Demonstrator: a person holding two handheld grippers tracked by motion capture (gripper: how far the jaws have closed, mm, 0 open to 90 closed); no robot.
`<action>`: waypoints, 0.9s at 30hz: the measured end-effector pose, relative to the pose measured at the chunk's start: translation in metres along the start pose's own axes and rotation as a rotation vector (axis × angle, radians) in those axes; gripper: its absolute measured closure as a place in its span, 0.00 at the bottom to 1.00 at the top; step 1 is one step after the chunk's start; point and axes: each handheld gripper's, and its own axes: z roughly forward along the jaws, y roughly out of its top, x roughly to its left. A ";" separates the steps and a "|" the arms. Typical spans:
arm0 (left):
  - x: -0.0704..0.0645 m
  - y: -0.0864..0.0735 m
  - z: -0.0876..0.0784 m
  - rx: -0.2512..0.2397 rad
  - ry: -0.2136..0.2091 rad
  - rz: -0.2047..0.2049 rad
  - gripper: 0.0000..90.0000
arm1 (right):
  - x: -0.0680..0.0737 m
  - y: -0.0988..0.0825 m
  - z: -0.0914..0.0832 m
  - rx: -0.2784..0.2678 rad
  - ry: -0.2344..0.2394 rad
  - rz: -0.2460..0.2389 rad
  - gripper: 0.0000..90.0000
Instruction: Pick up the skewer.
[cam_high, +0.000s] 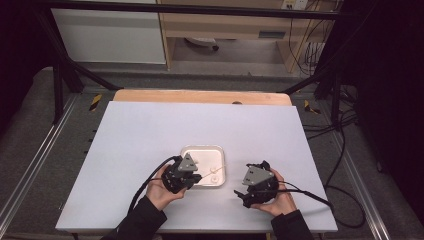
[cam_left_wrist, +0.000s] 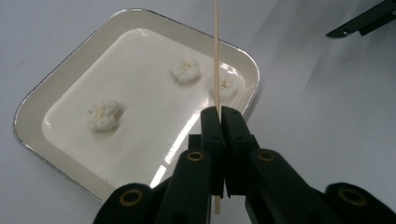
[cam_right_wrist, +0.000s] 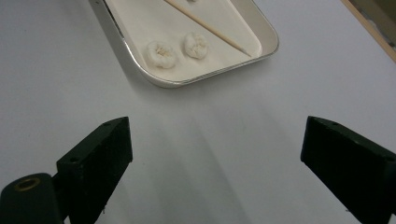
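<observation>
A shallow white tray (cam_high: 202, 148) sits at the middle of the table, with three small white dough-like lumps in it (cam_left_wrist: 105, 115) (cam_left_wrist: 186, 71) (cam_left_wrist: 225, 86). My left gripper (cam_left_wrist: 220, 112) is shut on a thin wooden skewer (cam_left_wrist: 216, 56), which reaches out over the tray close to one lump. In the high view the left gripper (cam_high: 194, 176) is at the tray's near left corner. The right gripper (cam_high: 242, 182) is held just right of the tray and stands open, with nothing between its jaws (cam_right_wrist: 215, 140). Its view shows two lumps (cam_right_wrist: 161, 53) (cam_right_wrist: 196, 45) and the skewer's point (cam_right_wrist: 210, 29) above the tray's floor.
The white table top (cam_high: 150, 130) has bare room all around the tray. A wooden strip (cam_high: 200, 96) runs along its far edge. Black cables (cam_high: 150, 180) trail from both grippers toward the near edge. A dark frame stands around the table.
</observation>
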 end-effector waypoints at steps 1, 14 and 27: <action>-0.001 0.002 0.001 0.007 -0.002 0.006 0.99 | 0.001 0.001 0.000 -0.003 0.001 -0.011 0.12; -0.019 0.026 0.017 0.061 -0.034 0.087 0.99 | 0.005 0.011 -0.001 -0.010 -0.006 -0.173 0.28; -0.034 0.041 0.029 0.085 -0.067 0.138 0.99 | 0.007 0.007 0.005 0.017 0.026 -0.347 0.52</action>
